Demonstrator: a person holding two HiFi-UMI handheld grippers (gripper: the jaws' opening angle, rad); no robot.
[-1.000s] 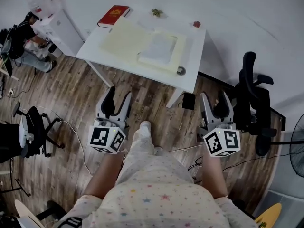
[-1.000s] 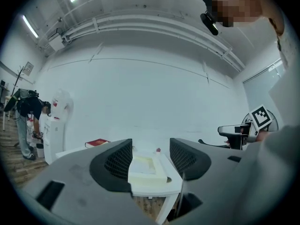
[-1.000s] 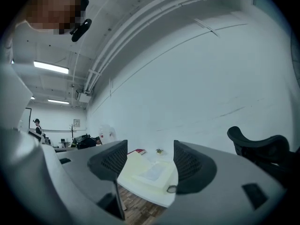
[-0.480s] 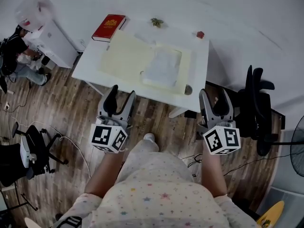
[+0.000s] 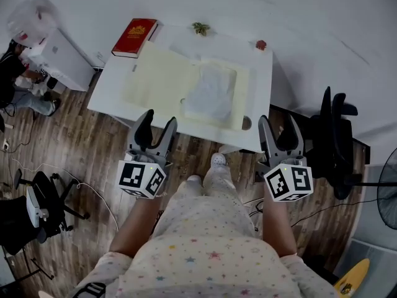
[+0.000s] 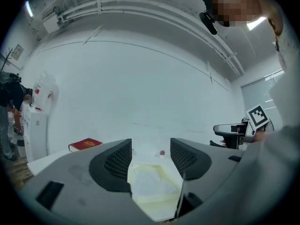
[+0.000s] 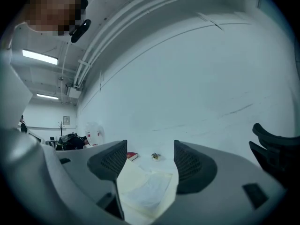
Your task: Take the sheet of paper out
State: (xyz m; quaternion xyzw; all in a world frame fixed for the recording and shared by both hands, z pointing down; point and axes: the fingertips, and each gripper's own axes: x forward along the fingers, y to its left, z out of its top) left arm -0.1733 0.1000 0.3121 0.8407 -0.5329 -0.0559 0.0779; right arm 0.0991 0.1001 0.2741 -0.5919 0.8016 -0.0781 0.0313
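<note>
An open pale yellow folder (image 5: pixel 162 79) lies on the white table (image 5: pixel 260 79), with a clear sleeve holding a sheet of paper (image 5: pixel 211 95) on its right half. In the head view my left gripper (image 5: pixel 154 124) hangs open just before the table's near edge, left of the sheet. Over at the right, level with the table's near right corner, my right gripper (image 5: pixel 280 128) is open too. Both hold nothing. The folder and sheet (image 6: pixel 147 184) show between the left jaws, and the same sheet (image 7: pixel 150 191) between the right jaws.
A red book (image 5: pixel 134 29) lies at the table's far left corner, a small plant piece (image 5: pixel 200 27) and a red object (image 5: pixel 261 44) at the far edge. A black office chair (image 5: pixel 335 141) stands right of the table, a white cabinet (image 5: pixel 59 58) at left. A person sits far left.
I have stepped closer to the table: it now sits lower and larger in the head view, and both open grippers have come up to its near edge.
</note>
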